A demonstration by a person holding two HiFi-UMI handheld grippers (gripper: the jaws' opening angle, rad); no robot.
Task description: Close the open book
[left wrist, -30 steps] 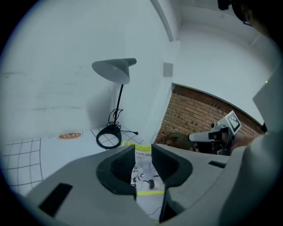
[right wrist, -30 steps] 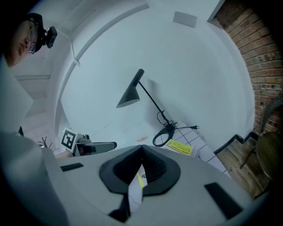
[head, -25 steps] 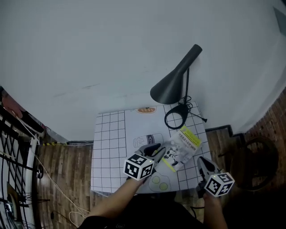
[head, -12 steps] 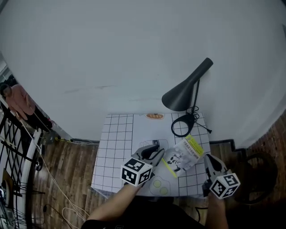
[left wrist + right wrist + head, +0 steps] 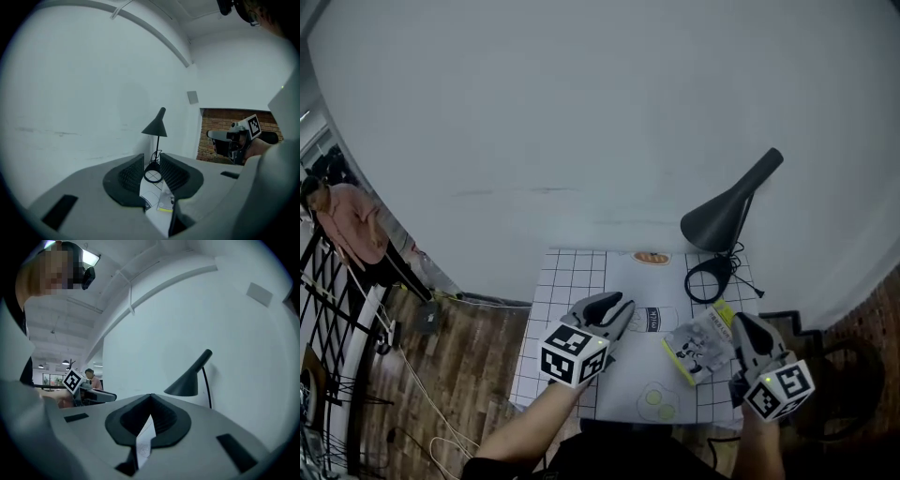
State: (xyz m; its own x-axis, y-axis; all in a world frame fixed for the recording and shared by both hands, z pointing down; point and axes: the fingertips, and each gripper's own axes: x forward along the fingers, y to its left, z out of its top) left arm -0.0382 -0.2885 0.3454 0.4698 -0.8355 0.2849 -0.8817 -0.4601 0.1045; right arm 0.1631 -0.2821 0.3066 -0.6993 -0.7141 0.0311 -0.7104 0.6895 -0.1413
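Grey left tool stands part-open and empty; the right tool's tips meet. Withdrawing cleanly, neither should brush the book on the surface.

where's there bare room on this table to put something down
Barest is the left back corner of the table, the gridded squares between its left edge and the orange shape. The middle front, between the left gripper and the book, is also free. The right side is crowded with the lamp, its cable, the book and the right gripper.
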